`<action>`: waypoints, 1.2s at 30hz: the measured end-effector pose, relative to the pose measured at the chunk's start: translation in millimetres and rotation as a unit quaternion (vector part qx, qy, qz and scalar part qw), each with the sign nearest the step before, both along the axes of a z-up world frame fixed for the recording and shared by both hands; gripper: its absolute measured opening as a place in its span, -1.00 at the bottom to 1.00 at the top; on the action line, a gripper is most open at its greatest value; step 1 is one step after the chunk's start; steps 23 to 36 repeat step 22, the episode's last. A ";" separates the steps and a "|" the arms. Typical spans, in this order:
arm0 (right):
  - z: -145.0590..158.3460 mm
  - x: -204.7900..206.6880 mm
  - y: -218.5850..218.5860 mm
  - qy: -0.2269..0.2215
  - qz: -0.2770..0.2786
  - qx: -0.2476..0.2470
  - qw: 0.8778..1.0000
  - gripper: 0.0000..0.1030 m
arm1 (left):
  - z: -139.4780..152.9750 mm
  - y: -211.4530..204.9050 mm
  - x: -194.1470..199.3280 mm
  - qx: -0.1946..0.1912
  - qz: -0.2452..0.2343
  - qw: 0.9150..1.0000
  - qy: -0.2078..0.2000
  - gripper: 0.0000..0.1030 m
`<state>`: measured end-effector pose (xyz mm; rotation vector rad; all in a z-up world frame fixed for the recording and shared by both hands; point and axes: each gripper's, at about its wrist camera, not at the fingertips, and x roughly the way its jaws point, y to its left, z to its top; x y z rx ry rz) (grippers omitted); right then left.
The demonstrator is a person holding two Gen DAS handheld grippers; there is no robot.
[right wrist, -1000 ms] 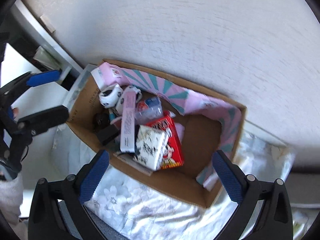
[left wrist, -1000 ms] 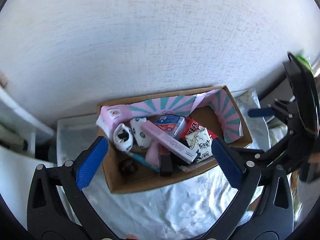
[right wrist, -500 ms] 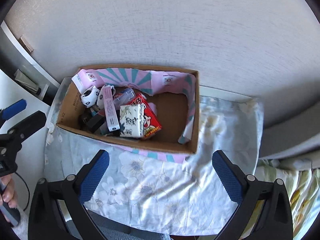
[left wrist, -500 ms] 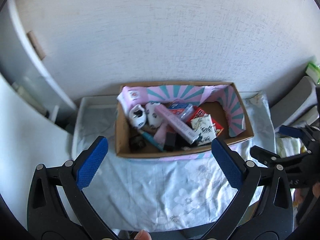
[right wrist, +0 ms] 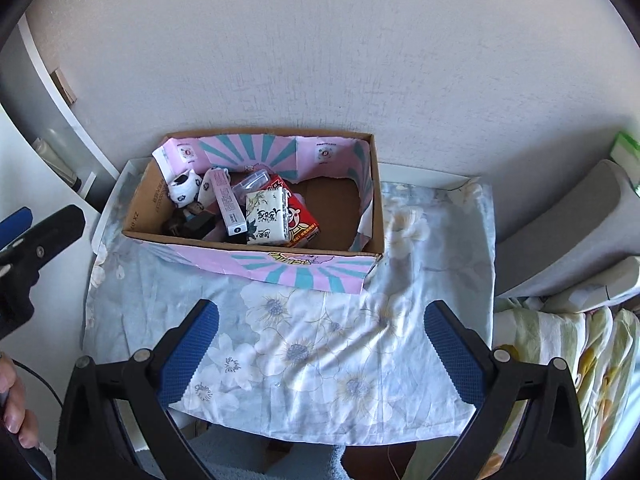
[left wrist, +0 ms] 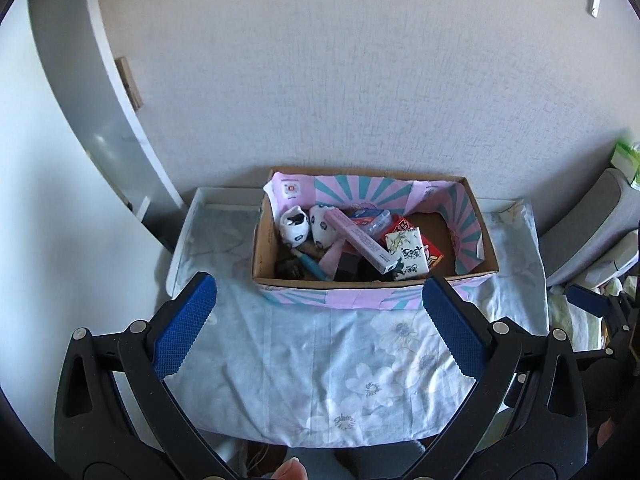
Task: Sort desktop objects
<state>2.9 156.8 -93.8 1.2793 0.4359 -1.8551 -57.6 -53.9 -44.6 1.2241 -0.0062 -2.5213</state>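
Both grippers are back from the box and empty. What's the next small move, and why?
Probably bring the right gripper, open and empty, forward and down over the long pink box. It lies on top of the pile in the cardboard box, so it looks the easiest first grasp. The left gripper is also open.

Two handheld grippers are hanging side by side, both gaping wide and holding nothing. The left gripper [left wrist: 320, 322] is spreading its blue-padded fingers [left wrist: 185, 330] far apart, the black arms behind them angling outward toward the lens. The right gripper [right wrist: 322, 340] is showing the same pose, its blue pads [right wrist: 454, 350] standing well apart. In the right wrist view, the left gripper is poking in at the left edge, level with its partner, while a hand [right wrist: 14, 412] is gripping its handle at the bottom left corner. In the left wrist view, the right gripper is appearing at the far right edge, and a fingertip [left wrist: 292, 470] is peeking in at the bottom.
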 end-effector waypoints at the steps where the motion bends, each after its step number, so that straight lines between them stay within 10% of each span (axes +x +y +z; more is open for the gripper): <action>1: 1.0 1.4 1.3 0.004 -0.004 -0.001 1.000 0.99 | 1.2 0.8 1.2 -0.006 0.001 1.000 0.003 1.00; 36: 5.4 -5.6 9.9 0.021 -0.059 -0.021 0.998 0.99 | -5.4 3.8 -12.4 0.017 -0.021 1.000 0.005 1.00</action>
